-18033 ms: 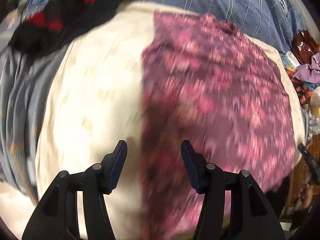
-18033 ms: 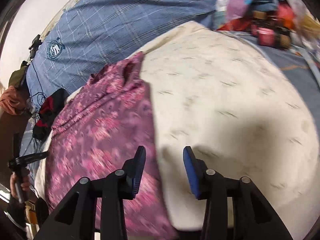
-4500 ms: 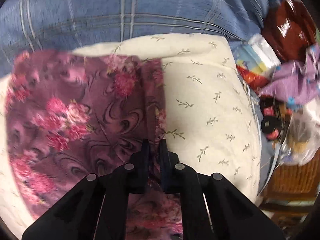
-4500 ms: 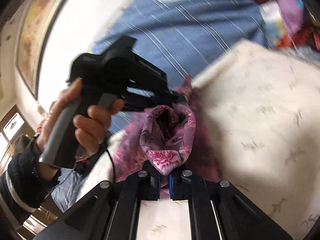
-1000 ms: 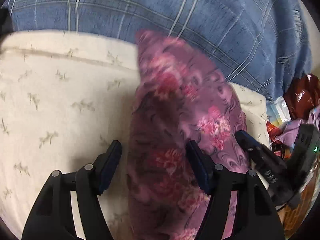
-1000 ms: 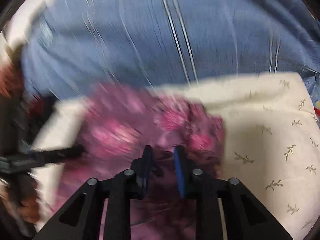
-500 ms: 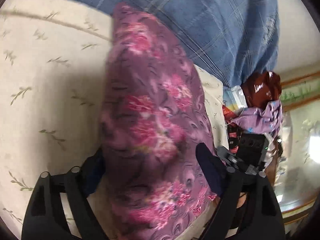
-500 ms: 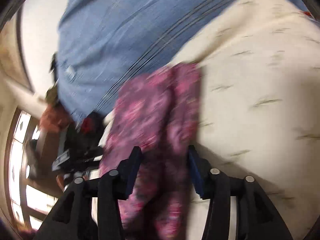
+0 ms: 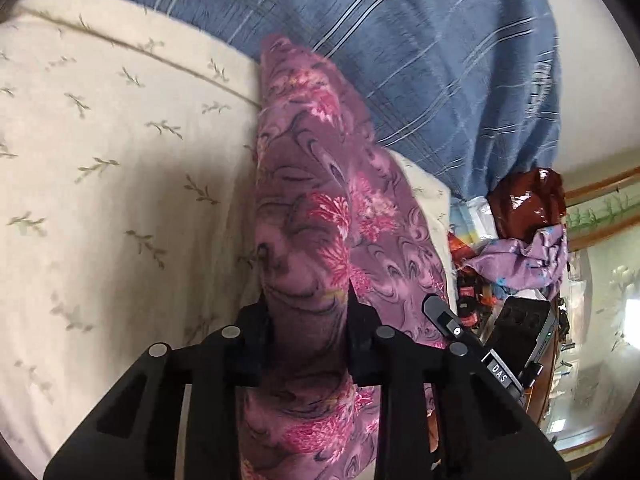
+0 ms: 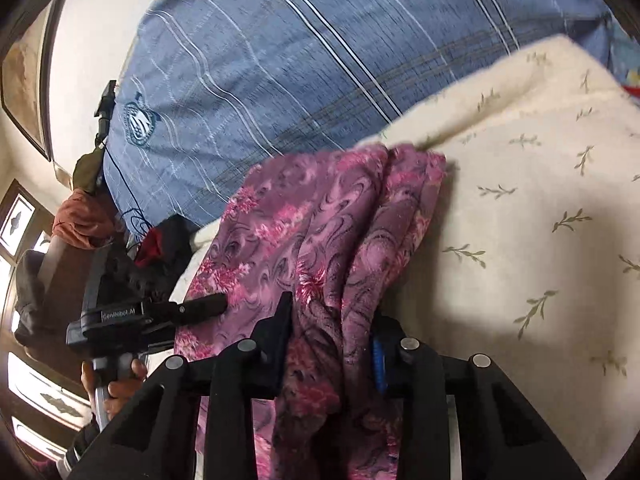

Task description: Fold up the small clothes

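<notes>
The purple flowery cloth (image 9: 320, 216) is lying in a long folded strip on the cream pillow w/ little leaf prints (image 9: 120, 168), w/ its far tip reaching onto the blue striped blanket (image 9: 420, 60) behind. The left hand-held gripper (image 9: 307, 340) is closing its jaws on the near end of the cloth, and the cloth is bunching up between them & touching both sides, so it is getting pinched. The right hand-held gripper (image 10: 332, 344) is closing too, w/ a thick fold of the same cloth (image 10: 332, 220) squeezed between its two jaws; a blue pad is peeking out on the right jaw. In the right wrist view, the other gripper is poking in from the left (image 10: 192, 308), just beside the cloth edge, and a person's hand (image 10: 116, 384) is holding its handle. A red & black cloth (image 10: 160, 244) is sitting at the pillow's left corner. In the left wrist view, a light purple rag (image 9: 520, 256) & a shiny brown bag (image 9: 528, 196) are piling up to the right, past the pillow.
</notes>
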`<state>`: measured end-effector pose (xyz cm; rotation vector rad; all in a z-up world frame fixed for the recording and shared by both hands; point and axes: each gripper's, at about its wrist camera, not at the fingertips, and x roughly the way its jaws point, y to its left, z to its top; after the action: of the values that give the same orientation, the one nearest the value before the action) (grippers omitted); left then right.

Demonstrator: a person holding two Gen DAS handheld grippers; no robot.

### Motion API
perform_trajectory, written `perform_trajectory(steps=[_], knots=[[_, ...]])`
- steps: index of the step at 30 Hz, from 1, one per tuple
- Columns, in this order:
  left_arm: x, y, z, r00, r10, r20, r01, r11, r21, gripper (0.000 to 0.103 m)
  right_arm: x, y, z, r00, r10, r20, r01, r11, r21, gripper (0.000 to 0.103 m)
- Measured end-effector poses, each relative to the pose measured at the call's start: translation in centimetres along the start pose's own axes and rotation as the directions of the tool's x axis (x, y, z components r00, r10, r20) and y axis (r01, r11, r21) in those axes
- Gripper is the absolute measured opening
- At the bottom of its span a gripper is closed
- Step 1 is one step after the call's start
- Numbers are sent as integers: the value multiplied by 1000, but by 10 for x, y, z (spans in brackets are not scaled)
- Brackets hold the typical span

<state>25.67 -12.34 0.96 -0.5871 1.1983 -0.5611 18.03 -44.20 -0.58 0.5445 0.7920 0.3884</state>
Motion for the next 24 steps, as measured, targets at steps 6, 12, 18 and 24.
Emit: perform_trajectory(steps=[6, 12, 18, 24], knots=[[-66, 5, -12, 996, -19, 83, 18, 1000, 24, 26, -15, 50, -15, 999, 44, 31, -42, 998, -54, 32], [-124, 37, -37, 987, 22, 156, -25, 999, 19, 26, 3, 100, -46, 993, 115, 2, -114, 988, -104, 33], [-123, 99, -62, 989, 74, 129, -66, 996, -66, 27, 41, 119, -86, 990, 108, -86, -117, 987, -107, 33], [-102, 132, -64, 989, 86, 119, -79, 995, -56, 41, 59, 109, -100, 995, -16, -100, -2, 984, -181, 44]])
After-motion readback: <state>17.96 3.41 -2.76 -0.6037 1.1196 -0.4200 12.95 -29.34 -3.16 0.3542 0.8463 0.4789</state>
